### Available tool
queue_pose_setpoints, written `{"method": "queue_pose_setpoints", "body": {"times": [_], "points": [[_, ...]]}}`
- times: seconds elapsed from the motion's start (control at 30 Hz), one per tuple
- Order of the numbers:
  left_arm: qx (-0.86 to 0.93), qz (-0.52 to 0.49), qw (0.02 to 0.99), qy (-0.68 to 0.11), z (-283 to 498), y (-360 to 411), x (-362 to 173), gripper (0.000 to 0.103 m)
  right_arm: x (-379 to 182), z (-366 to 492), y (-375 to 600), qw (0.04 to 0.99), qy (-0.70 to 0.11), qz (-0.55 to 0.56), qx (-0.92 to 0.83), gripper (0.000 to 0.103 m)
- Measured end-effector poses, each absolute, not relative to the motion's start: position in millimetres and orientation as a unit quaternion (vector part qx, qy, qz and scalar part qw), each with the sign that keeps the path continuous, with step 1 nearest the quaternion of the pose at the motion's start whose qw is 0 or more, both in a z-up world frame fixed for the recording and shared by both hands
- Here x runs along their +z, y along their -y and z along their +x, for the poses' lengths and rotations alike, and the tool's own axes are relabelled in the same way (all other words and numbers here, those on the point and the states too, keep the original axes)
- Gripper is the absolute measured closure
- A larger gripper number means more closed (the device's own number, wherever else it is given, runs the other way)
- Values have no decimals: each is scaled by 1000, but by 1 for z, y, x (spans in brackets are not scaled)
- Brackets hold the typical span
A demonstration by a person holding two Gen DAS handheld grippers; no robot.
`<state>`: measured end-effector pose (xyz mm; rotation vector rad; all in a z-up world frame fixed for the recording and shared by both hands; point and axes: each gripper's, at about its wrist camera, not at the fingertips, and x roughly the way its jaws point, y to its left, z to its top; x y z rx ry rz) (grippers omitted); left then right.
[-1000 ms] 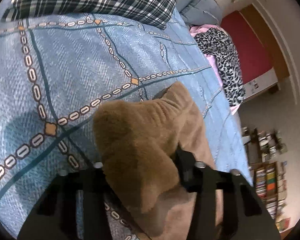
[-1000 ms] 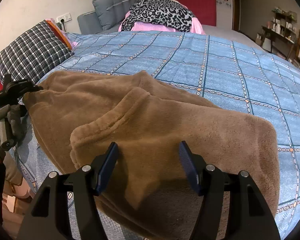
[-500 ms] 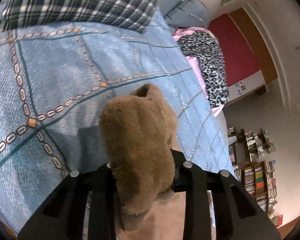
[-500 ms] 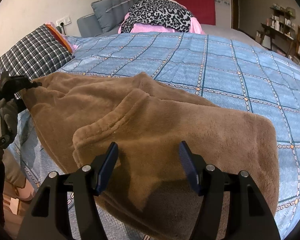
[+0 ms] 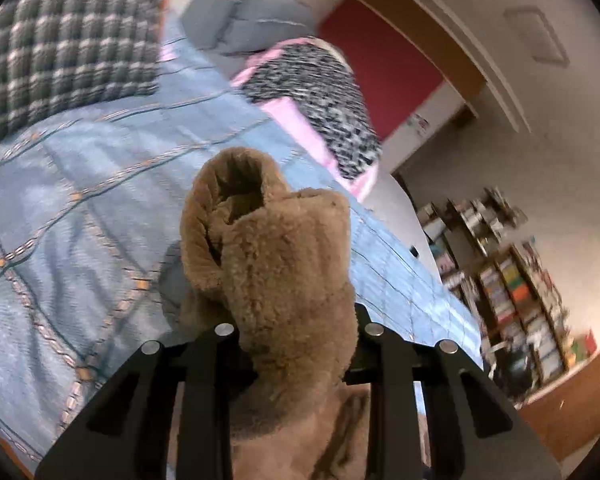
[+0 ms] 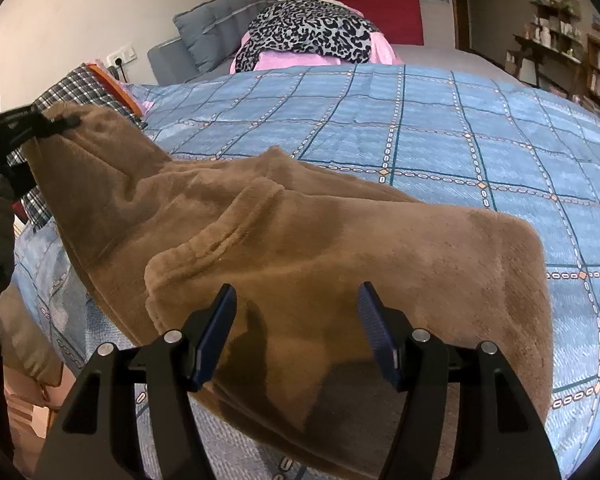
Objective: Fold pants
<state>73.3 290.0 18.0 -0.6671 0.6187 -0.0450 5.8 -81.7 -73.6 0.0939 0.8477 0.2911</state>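
The brown fleece pants (image 6: 300, 240) lie on the blue checked bedspread (image 6: 440, 128). My left gripper (image 5: 296, 320) is shut on one end of the pants (image 5: 276, 264) and holds it up off the bed; the fabric bunches between the fingers. In the right wrist view that gripper (image 6: 66, 122) is at the far left, with the raised end hanging from it. My right gripper (image 6: 296, 312) is open and empty, just above the near part of the pants, with its fingers apart.
A plaid pillow (image 5: 60, 40) and a grey pillow (image 6: 220, 28) lie at the head of the bed. A leopard-print cloth on pink fabric (image 6: 312, 36) is piled at the far side. Bookshelves (image 5: 512, 292) stand along the wall beyond the bed.
My left gripper has lifted its end of the pants higher and tilted up toward the room. The right gripper has stayed in place, open.
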Motion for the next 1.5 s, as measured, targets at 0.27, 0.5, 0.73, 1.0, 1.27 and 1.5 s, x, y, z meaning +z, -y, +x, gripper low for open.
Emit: {"method": "queue_pose_setpoints", "body": {"times": [0.27, 0.5, 0.73, 1.0, 1.27, 1.5], "points": [[-84, -222, 922, -307, 64, -196, 43, 76, -68, 1, 100, 906, -403, 53, 116, 40], [-120, -170, 922, -327, 56, -135, 44, 76, -62, -6, 128, 914, -395, 60, 75, 40], [-141, -116, 922, -341, 45, -78, 37, 76, -63, -12, 163, 914, -392, 87, 53, 40], [-152, -38, 921, -357, 33, -23, 21, 76, -65, -17, 189, 915, -388, 108, 38, 40], [-162, 77, 917, -356, 10, 28, -2, 76, -71, -18, 210, 912, -389, 129, 26, 40], [-177, 130, 901, -374, -4, 56, -25, 66, -75, -20, 225, 909, -391, 147, 20, 40]]}}
